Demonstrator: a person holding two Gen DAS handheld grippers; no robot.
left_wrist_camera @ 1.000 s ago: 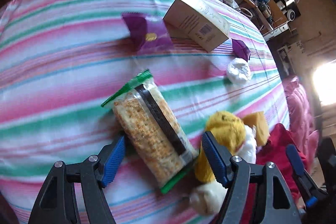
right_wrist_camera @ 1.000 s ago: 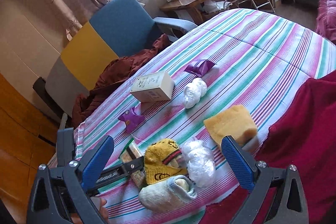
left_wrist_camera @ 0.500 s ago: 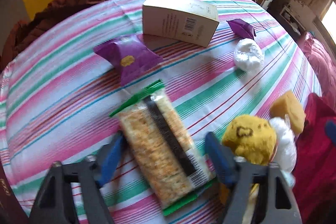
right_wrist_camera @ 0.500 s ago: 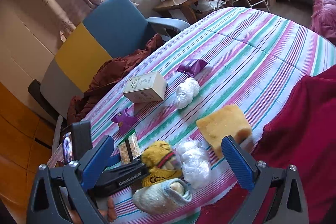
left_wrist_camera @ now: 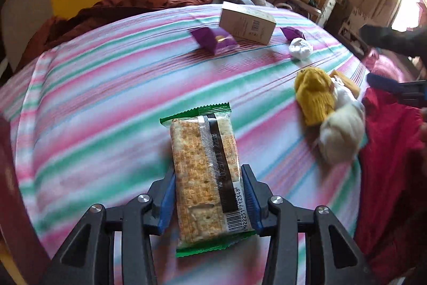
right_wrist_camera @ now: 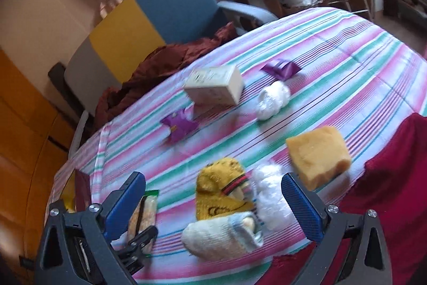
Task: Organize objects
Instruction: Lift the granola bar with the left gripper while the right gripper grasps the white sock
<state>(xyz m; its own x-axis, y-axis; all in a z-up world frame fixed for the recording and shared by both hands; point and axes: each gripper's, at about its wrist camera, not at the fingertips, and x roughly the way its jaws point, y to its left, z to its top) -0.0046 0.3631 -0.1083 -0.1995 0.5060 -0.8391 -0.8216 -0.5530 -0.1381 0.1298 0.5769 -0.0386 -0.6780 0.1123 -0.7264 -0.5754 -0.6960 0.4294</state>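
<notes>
Now the left gripper has closed its blue fingers on the cracker pack, which was loose between them before. Its long side points straight away over the striped bed. The right gripper is wide open, holding nothing, above the blurry yellow sock.

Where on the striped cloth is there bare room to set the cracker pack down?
Bare striped cloth lies left of the cracker pack held by the left gripper, up to the purple packet. It is crowded on the right: yellow sock, white sock, plastic wad and sponge sit clustered.
</notes>
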